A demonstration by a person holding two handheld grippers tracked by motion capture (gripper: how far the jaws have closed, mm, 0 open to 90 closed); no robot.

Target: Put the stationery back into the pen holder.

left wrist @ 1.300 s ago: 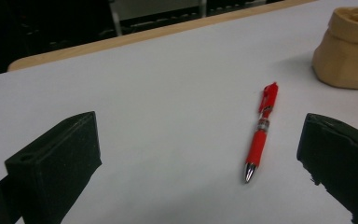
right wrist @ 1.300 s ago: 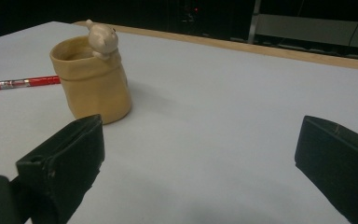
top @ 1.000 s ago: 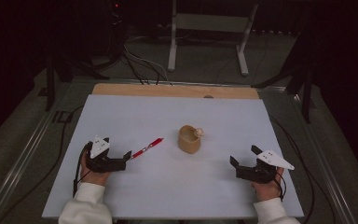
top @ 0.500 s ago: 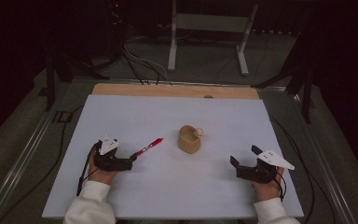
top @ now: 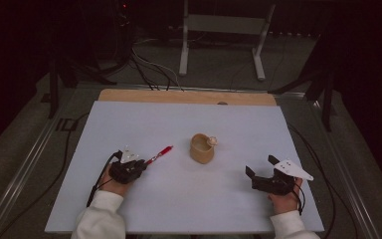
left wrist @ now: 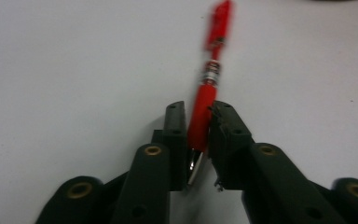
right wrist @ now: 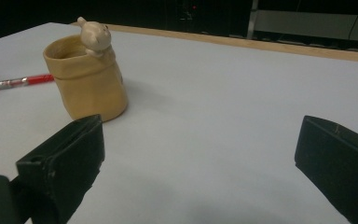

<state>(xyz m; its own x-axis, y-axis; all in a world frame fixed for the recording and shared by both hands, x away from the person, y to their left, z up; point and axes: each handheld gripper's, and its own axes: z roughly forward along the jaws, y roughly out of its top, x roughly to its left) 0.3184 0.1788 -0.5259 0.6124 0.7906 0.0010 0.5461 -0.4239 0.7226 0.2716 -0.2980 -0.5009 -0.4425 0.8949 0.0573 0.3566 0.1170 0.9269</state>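
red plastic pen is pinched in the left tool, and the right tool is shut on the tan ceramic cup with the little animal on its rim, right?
Not quite. The left tool does pinch the red plastic pen, but the right tool is open, apart from the tan ceramic cup with the little animal on its rim, as the right gripper view shows.

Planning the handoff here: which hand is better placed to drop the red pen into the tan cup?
Left: the left gripper is shut on the red pen; the right gripper is open near the tan cup.
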